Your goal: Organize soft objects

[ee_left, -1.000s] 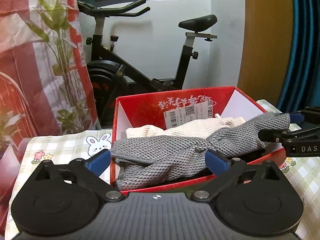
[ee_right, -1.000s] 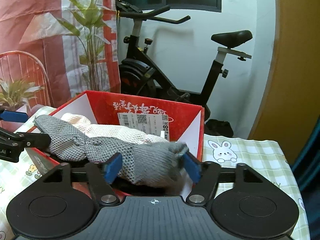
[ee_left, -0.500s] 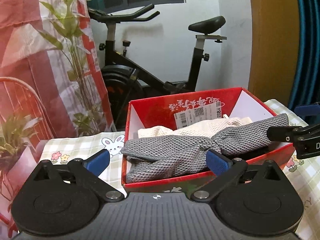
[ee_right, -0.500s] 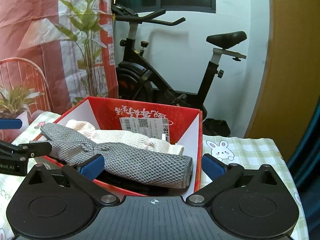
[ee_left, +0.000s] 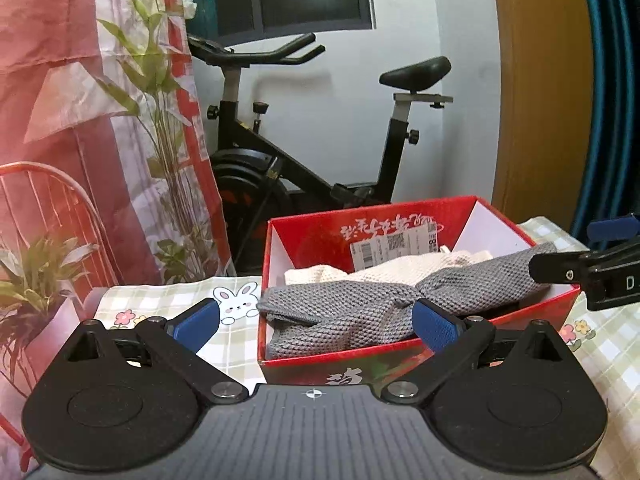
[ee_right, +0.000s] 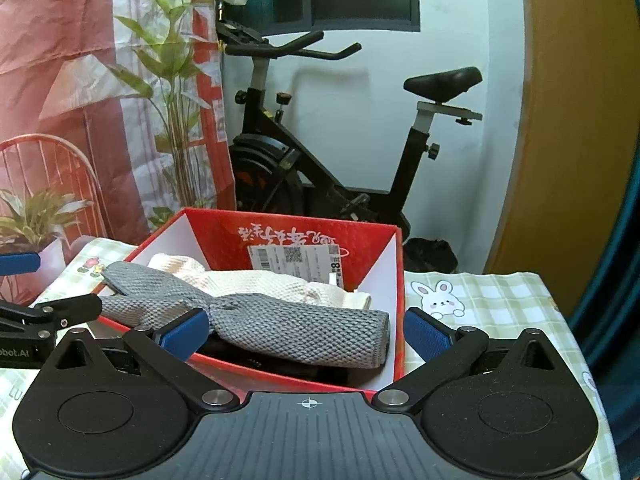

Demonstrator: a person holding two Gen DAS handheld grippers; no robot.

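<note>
A grey knit cloth lies twisted across the open red box, on top of a cream knit cloth. My left gripper is open just in front of the box, its blue pads apart and touching nothing. My right gripper is open too, wide, with the cloth's rolled end lying free in the box beyond its pads. Each gripper shows at the edge of the other's view: the right gripper at the box's right side, the left gripper at its left side.
The box stands on a checked tablecloth with rabbit prints. A black exercise bike stands behind against a white wall. A red plant-print curtain hangs on the left, a wooden panel on the right.
The right gripper opened wide and let go of the grey cloth's end, which now rests in the box. Both grippers drew back and rose a little from the box.
</note>
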